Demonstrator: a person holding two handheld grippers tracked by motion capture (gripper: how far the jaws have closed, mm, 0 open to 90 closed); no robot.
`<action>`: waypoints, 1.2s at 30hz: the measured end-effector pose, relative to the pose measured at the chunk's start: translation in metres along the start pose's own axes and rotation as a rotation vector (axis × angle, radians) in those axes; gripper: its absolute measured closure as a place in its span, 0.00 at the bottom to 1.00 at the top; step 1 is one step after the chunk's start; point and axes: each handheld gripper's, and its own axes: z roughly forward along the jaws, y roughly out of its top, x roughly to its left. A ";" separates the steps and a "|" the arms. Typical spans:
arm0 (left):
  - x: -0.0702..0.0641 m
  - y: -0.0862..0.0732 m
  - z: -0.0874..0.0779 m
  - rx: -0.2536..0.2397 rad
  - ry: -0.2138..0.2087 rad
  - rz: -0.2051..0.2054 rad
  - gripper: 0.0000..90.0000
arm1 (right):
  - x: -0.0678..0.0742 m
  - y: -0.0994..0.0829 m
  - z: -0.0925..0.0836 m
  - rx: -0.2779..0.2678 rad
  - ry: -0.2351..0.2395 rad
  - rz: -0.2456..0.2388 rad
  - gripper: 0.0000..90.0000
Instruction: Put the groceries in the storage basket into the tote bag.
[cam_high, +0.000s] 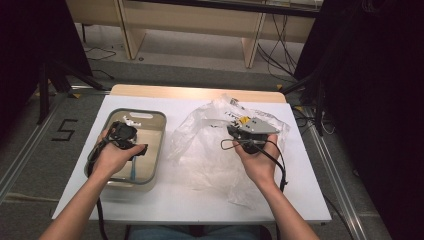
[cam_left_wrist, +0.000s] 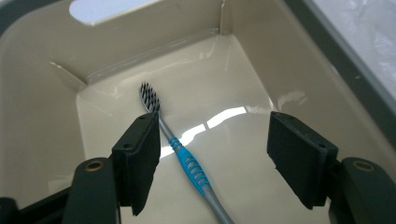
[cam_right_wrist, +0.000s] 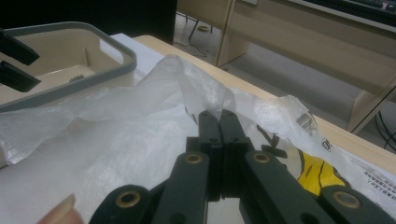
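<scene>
A toothbrush (cam_left_wrist: 187, 161) with a blue grip, grey handle and dark bristles lies flat on the floor of a beige bin (cam_left_wrist: 42, 121). My left gripper (cam_left_wrist: 215, 135) hangs open inside the bin, its jaws on either side of the brush handle and above it, touching nothing. In the high view the left gripper (cam_high: 132, 145) is over the bin (cam_high: 161, 145) and the toothbrush (cam_high: 134, 172) shows near the bin's front. My right gripper (cam_right_wrist: 217, 114) is shut on a raised fold of a clear plastic bag (cam_right_wrist: 116, 140). The right gripper (cam_high: 231, 131) holds the bag (cam_high: 200, 150) at mid-table.
The bin has a grey rim (cam_right_wrist: 93, 79) and stands at the left of the white table top (cam_high: 300, 200). The crumpled bag, with printed labels and a yellow mark (cam_right_wrist: 317, 170), spreads over the middle and right. Wooden furniture and cables lie beyond the far edge.
</scene>
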 end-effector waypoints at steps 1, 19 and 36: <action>0.000 -0.001 0.002 0.009 0.001 -0.001 0.39 | 0.000 0.000 0.000 0.001 0.001 -0.003 1.00; 0.008 0.001 0.027 0.157 0.014 -0.061 0.38 | 0.000 0.000 0.001 0.004 0.002 0.005 1.00; 0.016 -0.006 0.046 0.250 -0.009 -0.116 0.39 | 0.000 -0.001 0.001 0.005 0.001 0.009 1.00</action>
